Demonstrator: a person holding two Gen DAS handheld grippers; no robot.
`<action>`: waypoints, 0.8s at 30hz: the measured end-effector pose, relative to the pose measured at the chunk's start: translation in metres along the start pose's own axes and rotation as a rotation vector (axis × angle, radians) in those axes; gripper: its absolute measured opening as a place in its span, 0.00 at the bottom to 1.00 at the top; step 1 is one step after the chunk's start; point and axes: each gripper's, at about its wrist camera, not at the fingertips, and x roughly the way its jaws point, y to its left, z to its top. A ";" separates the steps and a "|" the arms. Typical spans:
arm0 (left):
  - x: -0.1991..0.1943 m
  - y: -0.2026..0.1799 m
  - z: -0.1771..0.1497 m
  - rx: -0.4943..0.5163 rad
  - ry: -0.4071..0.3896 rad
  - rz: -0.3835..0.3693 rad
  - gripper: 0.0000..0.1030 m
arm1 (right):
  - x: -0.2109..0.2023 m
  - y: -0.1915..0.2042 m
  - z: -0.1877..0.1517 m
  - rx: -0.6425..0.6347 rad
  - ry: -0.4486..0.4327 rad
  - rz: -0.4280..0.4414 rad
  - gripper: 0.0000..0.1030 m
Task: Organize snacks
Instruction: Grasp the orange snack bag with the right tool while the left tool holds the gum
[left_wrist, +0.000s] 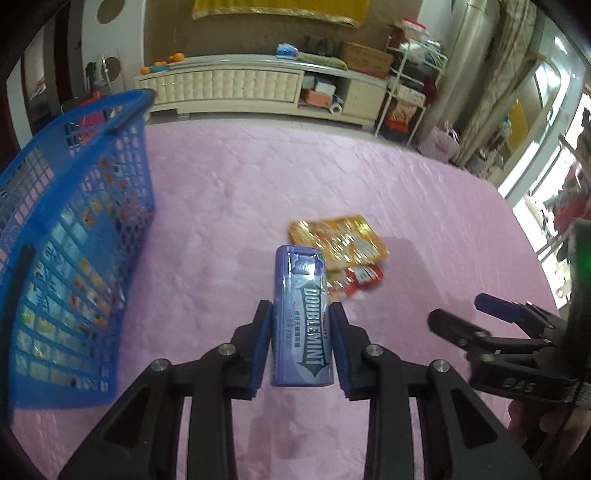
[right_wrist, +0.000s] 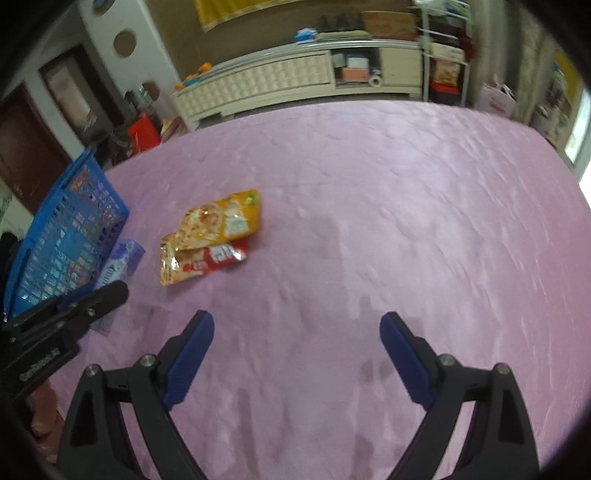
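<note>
Your left gripper (left_wrist: 301, 332) clamps a purple gum bottle (left_wrist: 301, 317) beside the blue basket (left_wrist: 74, 221). Your right gripper (right_wrist: 297, 354) hangs wide and empty over the pink cloth (right_wrist: 369, 203).

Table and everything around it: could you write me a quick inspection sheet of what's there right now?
Surface: pink cloth covers the table, with a few darker marks near the grippers.
Job's things: purple gum bottle held; yellow snack packet overlapping a red packet on the cloth; blue basket at the left with packets inside.
Clutter: nothing seen on the cloth.
Grippers: left gripper shut on the gum bottle; right gripper open, nothing between its pads.
Cables: nothing seen.
Surroundings: cream cabinet and a loaded shelf rack behind the table.
</note>
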 end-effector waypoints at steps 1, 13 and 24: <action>0.000 0.003 0.001 -0.002 -0.003 0.005 0.28 | 0.005 0.007 0.006 -0.025 0.010 -0.001 0.91; 0.006 0.032 0.019 -0.009 -0.045 0.025 0.28 | 0.058 0.054 0.063 -0.083 0.116 0.065 0.91; 0.006 0.032 0.014 -0.024 -0.026 0.003 0.28 | 0.095 0.077 0.085 -0.169 0.179 0.002 0.91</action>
